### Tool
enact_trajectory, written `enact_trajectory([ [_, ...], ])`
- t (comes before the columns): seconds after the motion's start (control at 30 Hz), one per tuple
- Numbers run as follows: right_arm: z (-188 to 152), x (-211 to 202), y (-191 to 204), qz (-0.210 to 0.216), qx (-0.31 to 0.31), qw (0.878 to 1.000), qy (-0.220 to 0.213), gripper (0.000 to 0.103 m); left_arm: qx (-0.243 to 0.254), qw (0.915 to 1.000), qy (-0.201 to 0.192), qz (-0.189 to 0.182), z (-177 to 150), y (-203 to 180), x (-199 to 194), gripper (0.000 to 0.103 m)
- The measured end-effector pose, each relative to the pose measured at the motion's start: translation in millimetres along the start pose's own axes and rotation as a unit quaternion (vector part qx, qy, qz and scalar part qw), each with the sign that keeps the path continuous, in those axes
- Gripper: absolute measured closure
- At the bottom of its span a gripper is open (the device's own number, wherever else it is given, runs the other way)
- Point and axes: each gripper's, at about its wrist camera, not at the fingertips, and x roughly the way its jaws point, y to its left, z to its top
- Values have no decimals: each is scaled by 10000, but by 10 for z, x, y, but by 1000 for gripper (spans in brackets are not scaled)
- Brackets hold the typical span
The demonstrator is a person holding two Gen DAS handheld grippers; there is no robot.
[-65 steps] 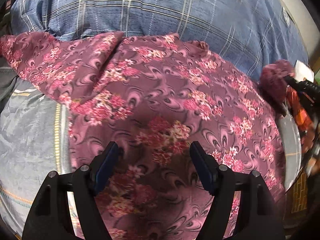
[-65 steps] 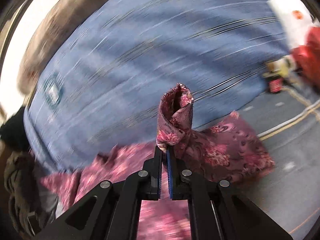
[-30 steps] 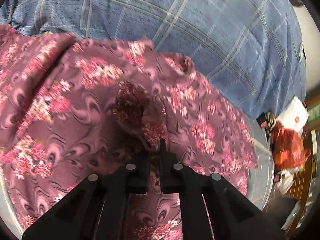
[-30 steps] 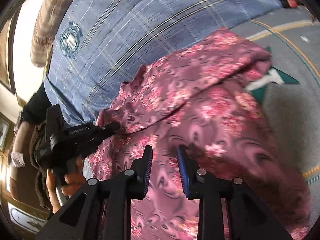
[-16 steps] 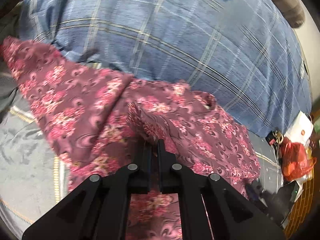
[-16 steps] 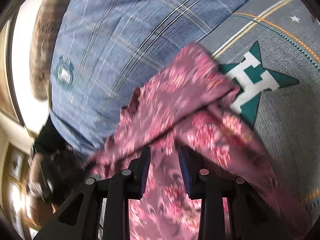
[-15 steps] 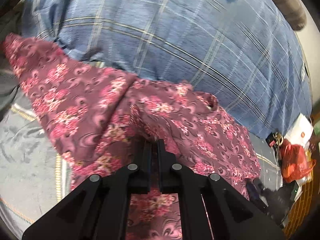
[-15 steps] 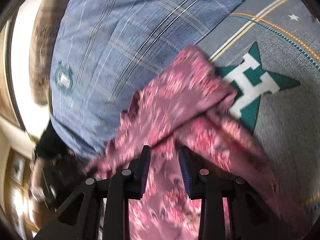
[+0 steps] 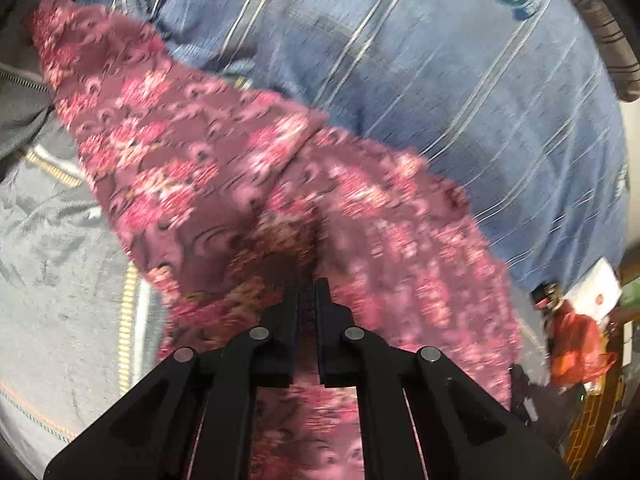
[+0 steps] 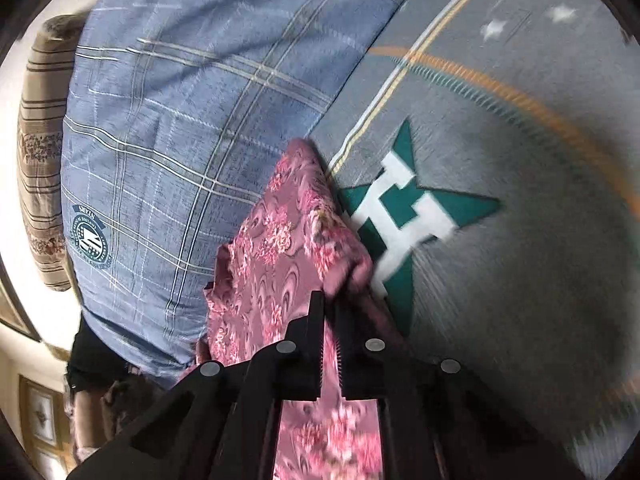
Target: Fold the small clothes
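**Both grippers pinch the garment at the quilt's edge**

The left gripper [image 9: 307,292] is pressed together on a fold of the floral garment [image 9: 224,168], which spreads up and away from it toward the blue plaid quilt [image 9: 440,80]. The right gripper [image 10: 329,312] also pinches a bunched corner; from there the cloth's long axis runs straight ahead along the quilt's edge. Beside the quilt lies grey bedding with a green star [image 10: 420,212]. Clutter sits at the quilt's far end.
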Motion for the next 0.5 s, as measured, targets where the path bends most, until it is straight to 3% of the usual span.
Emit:
enact_trajectory([
  [0.1,-155,-7,408,294,-770,9966,89,89,358,9993,-9,-81,5,-272,22,93],
  [0.2,-295,145,718,355,-1424,9888,284,84,822,9959,29,377,-66,-473,266,80],
  [0.27,-387,297,876,287,-1721,9837,427,84,846,9932,433,673,-116,-413,561,80],
  [0.43,-629,722,1168,274,-2226,9711,817,84,591,9980,213,90,42,-208,189,80],
  [0.5,-800,963,1275,359,-2359,9648,1109,84,574,9980,-94,248,188,-24,-63,78],
])
